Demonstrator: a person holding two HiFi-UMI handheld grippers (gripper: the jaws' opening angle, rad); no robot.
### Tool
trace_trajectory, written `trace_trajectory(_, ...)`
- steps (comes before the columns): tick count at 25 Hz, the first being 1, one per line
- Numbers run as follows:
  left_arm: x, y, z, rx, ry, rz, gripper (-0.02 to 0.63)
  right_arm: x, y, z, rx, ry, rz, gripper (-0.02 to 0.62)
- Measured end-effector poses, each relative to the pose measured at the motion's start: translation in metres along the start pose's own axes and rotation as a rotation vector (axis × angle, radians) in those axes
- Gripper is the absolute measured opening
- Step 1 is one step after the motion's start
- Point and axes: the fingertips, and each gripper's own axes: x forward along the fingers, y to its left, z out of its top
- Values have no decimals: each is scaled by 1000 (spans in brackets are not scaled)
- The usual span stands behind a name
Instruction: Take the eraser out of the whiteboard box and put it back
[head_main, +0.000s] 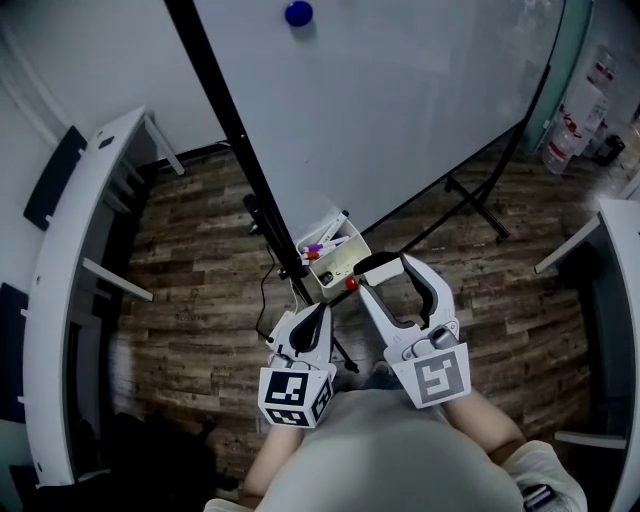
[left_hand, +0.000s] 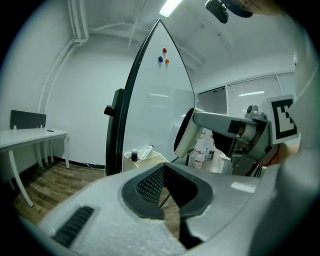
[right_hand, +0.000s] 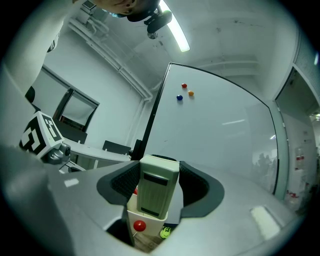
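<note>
The cream eraser (right_hand: 157, 192) with its black felt side stands upright between the pads of my right gripper (right_hand: 157, 186), which is shut on it. In the head view the eraser (head_main: 378, 266) is held just right of the white whiteboard box (head_main: 345, 262), above its near corner. The box (right_hand: 146, 226) shows below the eraser in the right gripper view. My left gripper (head_main: 318, 312) hovers near the box's front, its jaws shut with nothing between them (left_hand: 162, 182). From the left gripper view the eraser (left_hand: 185, 134) sits in the right gripper (left_hand: 192, 122).
Markers (head_main: 325, 240) lie in the box and a red magnet (head_main: 351, 283) sticks to its front. The whiteboard (head_main: 400, 100) stands on black legs (head_main: 480, 205) over wood floor. White tables flank the left (head_main: 80, 260) and right (head_main: 620, 250). Bottles (head_main: 565, 140) stand at the far right.
</note>
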Motion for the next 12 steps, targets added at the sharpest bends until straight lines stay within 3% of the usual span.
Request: trace_trajectory(12,2,4,1,-20,-11,32,0,9,-3,-3,8,-5,31,256)
